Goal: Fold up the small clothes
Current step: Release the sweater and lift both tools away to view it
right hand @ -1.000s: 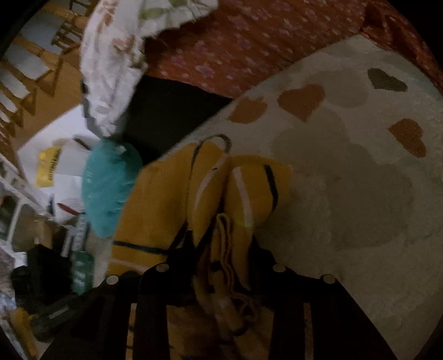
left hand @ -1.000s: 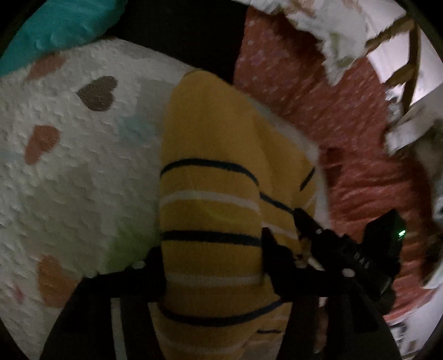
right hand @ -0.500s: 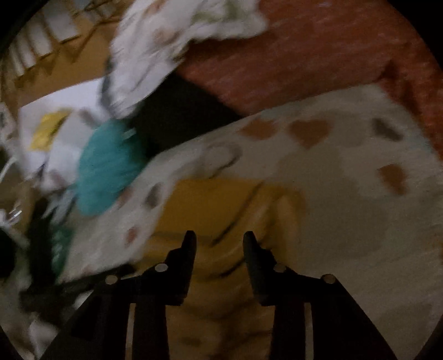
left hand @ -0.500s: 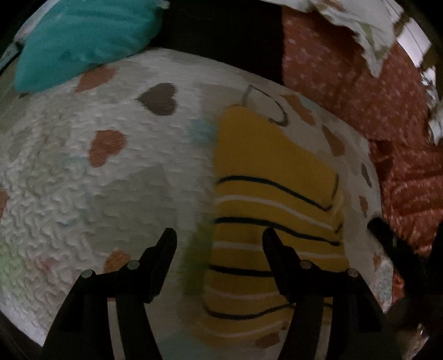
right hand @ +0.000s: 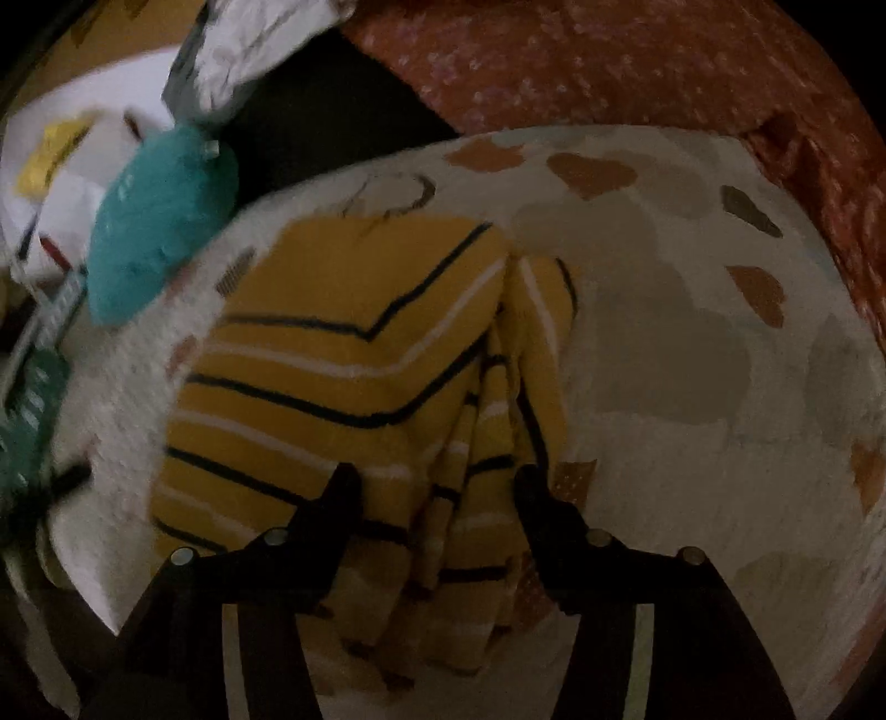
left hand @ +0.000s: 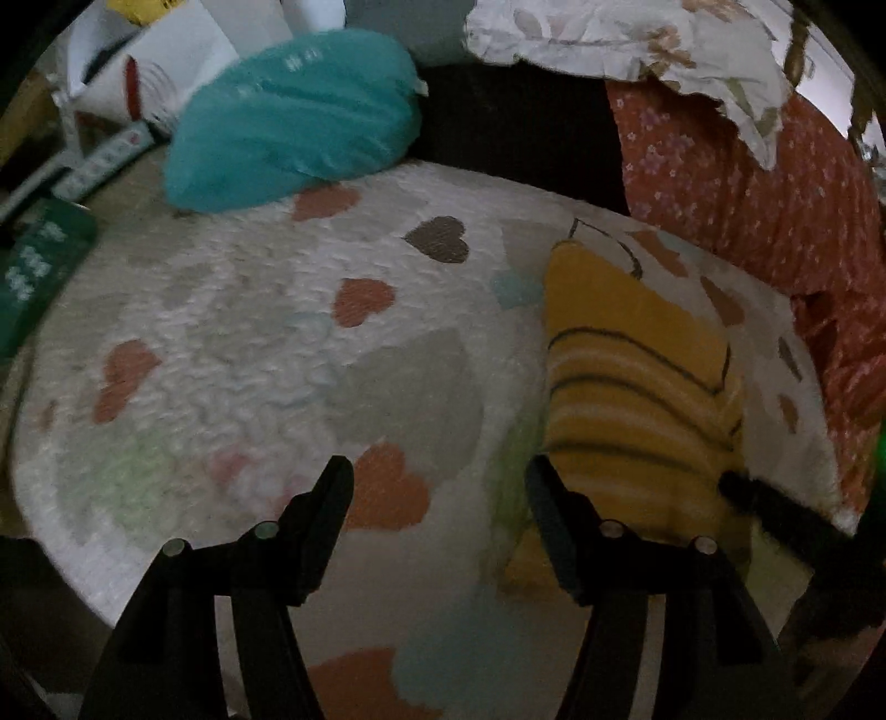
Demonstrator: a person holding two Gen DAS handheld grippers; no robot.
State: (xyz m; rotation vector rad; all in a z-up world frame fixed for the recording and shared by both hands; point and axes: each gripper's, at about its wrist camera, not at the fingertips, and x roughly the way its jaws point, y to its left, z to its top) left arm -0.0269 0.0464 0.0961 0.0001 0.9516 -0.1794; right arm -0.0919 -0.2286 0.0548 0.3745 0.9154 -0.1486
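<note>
A yellow garment with black and white stripes point(right hand: 354, 365) lies folded on a white rug with heart shapes point(right hand: 692, 387). In the left wrist view the garment point(left hand: 637, 387) lies to the right on the rug point(left hand: 249, 343). My left gripper point(left hand: 437, 482) is open and empty, above the rug, just left of the garment. My right gripper point(right hand: 437, 487) is open and empty, hovering over the garment's near edge. The other gripper's dark finger point(left hand: 775, 504) shows at the right of the left wrist view.
A teal cushion point(left hand: 293, 122) lies at the rug's far edge, with a white bag point(left hand: 160, 61) and a green box point(left hand: 39, 266) to its left. A red floral cloth point(left hand: 775, 194) and a pale printed cloth point(left hand: 637, 39) lie at the back right.
Both grippers have let go of the garment and opened. It now lies folded on the rug. Both grippers have pulled back from it, the left one moving off to its left.
</note>
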